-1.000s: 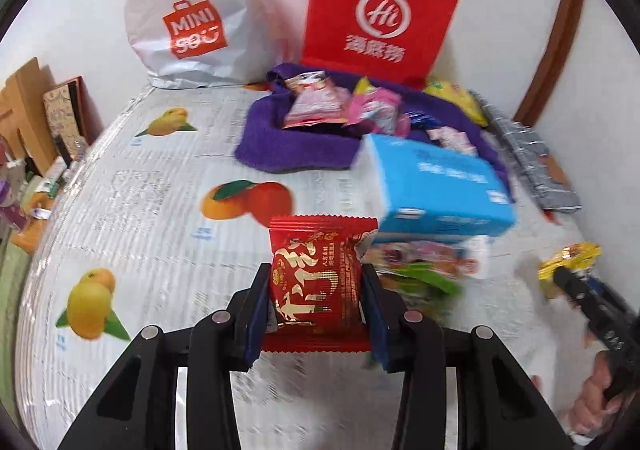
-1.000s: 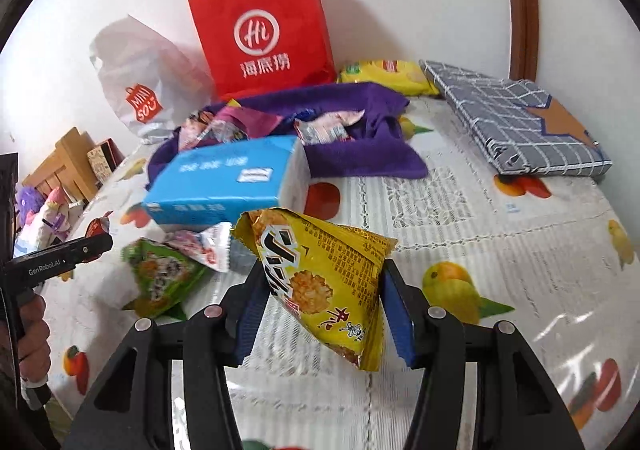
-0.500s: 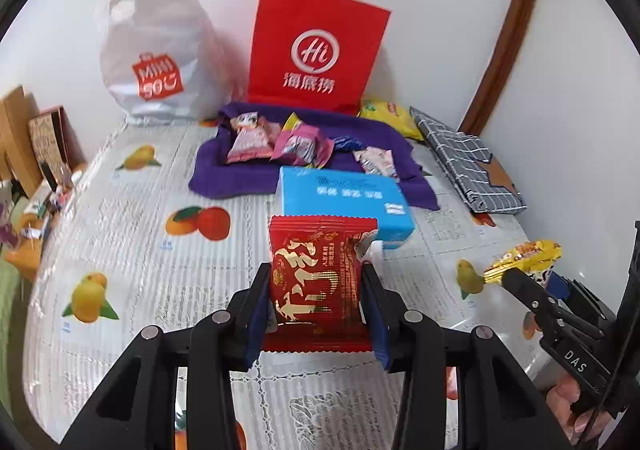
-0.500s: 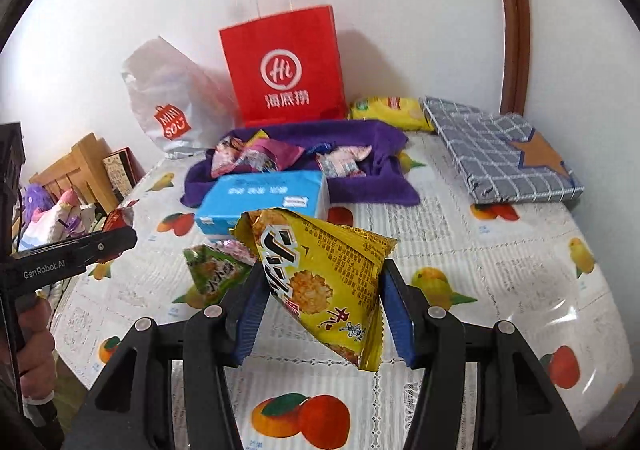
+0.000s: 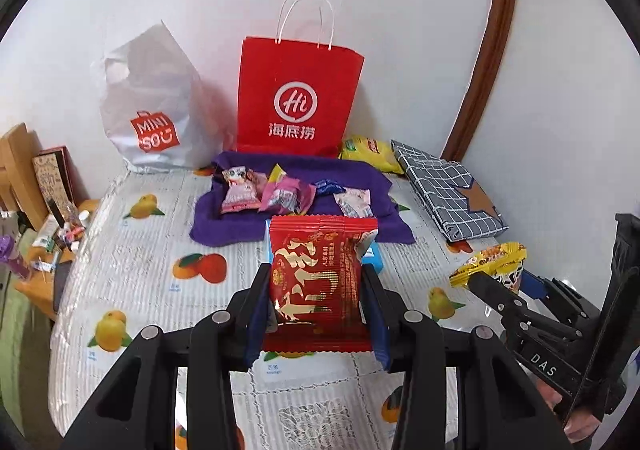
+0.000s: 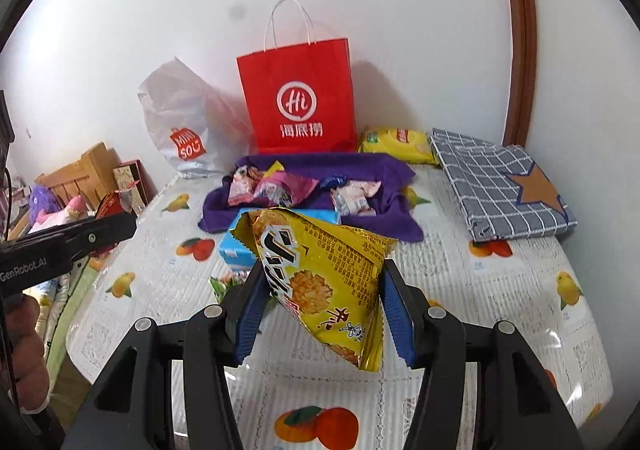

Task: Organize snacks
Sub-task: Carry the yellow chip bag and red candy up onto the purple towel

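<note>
So, left tongs: your left gripper (image 5: 316,310) is clamping a red snack packet (image 5: 322,282) upright between its blue pads, above the table
Right tongs: your right gripper (image 6: 326,310) is squeezing a yellow snack bag (image 6: 324,282), which is hanging tilted with its lower corner pointing down
Across views: you are seeing the right gripper (image 5: 500,282) and its yellow bag at the right edge of the left wrist view, and the left gripper (image 6: 104,226) at the left edge of the right wrist view
Below the tongs: a blue tissue pack (image 6: 236,246) is lying on the fruit-print tablecloth (image 5: 132,262), with a green packet (image 6: 224,286) just beside it
Farther back: a purple towel (image 5: 240,226) is holding several small pink and blue snack packets (image 5: 276,195)
Against the wall: a red paper bag (image 5: 298,97) is standing upright, with a white plastic bag (image 5: 152,105) to its left
Right side: a yellow chip bag (image 6: 396,143) is lying next to a folded grey checked cloth (image 6: 504,189) with a star patch
</note>
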`<state>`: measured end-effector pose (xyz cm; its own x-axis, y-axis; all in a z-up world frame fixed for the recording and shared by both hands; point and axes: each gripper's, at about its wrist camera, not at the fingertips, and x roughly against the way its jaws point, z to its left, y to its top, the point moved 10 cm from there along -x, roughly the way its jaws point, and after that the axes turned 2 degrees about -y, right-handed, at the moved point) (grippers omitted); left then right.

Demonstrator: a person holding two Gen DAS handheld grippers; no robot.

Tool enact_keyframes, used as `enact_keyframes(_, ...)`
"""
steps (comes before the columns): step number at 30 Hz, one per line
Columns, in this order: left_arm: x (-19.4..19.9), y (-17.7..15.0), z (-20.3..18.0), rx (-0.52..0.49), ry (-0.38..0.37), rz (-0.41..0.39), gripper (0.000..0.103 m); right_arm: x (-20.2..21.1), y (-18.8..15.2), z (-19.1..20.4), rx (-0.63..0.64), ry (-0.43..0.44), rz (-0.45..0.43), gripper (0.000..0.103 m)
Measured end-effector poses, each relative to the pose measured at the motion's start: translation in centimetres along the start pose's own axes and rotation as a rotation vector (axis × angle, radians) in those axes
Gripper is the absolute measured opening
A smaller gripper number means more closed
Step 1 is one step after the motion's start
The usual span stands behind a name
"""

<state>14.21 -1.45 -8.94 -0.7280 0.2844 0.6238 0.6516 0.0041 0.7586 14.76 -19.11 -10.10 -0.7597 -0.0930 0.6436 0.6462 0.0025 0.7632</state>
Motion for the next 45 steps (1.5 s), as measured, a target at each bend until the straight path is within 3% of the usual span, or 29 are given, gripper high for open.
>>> enact_keyframes(10,-0.7,3.3,-0.5,-0.02,-0.012,-0.014,0.041,-0.4,2.9,0.4,-0.031,0.044,-0.002,0.054)
enact_keyframes(20,-3.5,7.6,-0.8,-0.046,-0.032,-0.033,0.041,-1.8,7.3,-0.4,-0.015,0.013,-0.022,0.054)
enact_keyframes(45,-15.2,14.1,4.6,0.025,-0.004,0.01,0.041,-15.2,14.2,-0.3,0.015,0.016,0.031,0.054)
